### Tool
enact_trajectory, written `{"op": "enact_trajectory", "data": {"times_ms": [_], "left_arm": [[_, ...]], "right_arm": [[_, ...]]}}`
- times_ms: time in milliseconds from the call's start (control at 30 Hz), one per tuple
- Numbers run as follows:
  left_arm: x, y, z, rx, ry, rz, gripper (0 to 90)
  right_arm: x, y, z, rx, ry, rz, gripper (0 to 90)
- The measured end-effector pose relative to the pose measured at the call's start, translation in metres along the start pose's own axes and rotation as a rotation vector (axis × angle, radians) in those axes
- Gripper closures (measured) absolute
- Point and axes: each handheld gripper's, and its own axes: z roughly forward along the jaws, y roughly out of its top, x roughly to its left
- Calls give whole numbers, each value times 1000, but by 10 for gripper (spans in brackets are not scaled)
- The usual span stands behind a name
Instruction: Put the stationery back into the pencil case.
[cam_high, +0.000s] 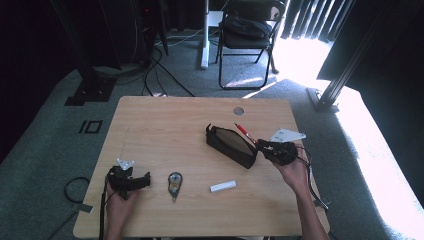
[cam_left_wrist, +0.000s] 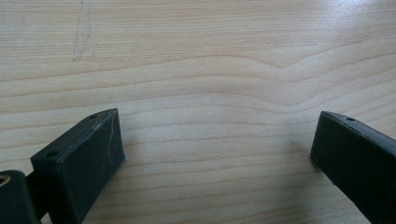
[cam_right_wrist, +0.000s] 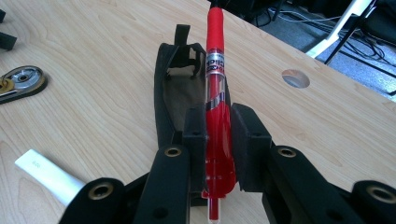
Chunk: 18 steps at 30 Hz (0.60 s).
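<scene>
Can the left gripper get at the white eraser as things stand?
Probably yes. The left gripper rests open on the table, jaws pointing toward the tape dispenser. That dispenser lies between it and the white eraser, so the hand would likely pass over or around it.

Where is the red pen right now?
The red pen is clamped in the right claw, held over the open black pencil case right of the table's middle in the high view.

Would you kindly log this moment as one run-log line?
right gripper: shut on red pen, above open pencil case | left gripper: open, over table
</scene>
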Motion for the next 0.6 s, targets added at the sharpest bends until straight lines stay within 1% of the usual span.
{"op": "enact_trajectory", "data": {"times_ms": [600], "left_arm": [[0, 0, 0, 0, 0, 0, 26]], "right_arm": [[-2, 0, 9, 5, -2, 5, 765]]}}
